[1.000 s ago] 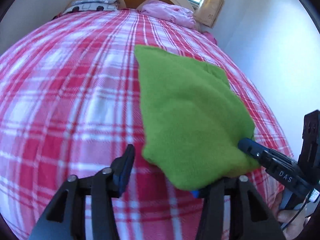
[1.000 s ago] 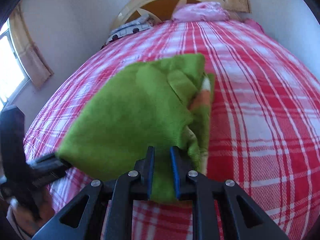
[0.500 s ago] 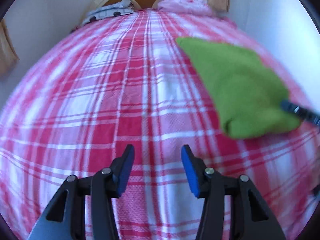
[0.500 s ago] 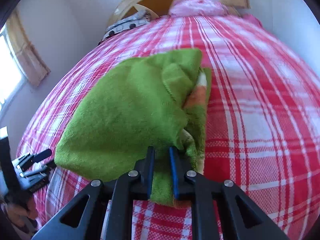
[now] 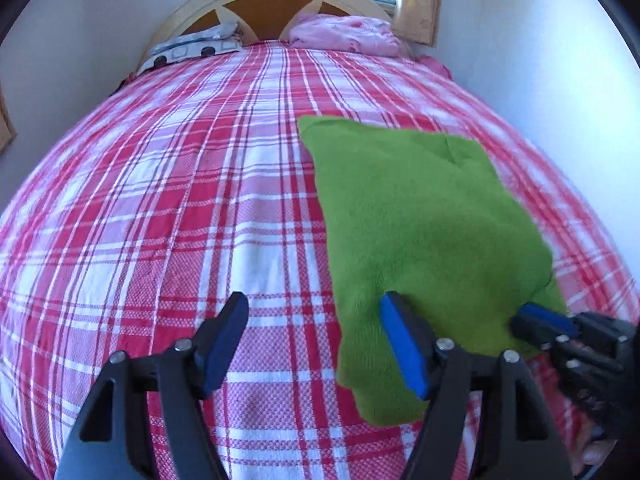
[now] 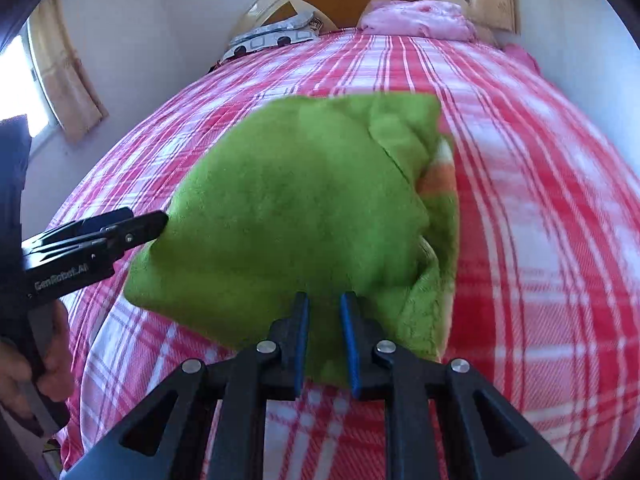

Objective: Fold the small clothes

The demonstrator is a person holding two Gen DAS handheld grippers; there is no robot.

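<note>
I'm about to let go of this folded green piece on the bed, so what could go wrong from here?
1. Only the right hand-held gripper pinches the green garment's near edge; releasing may let the bulky layers spring open.
2. The left hand-held gripper is open with one finger over the cloth; moving it could drag the fold.

Green fleece garment (image 5: 420, 232), folded into a rough rectangle, flat on bed; orange-white trim peeks at right edge.

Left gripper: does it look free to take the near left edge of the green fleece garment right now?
Probably yes. The left gripper is open, its right finger already over the green fleece garment, nothing between. The right gripper pinches the same near edge further right, apart from it.
</note>
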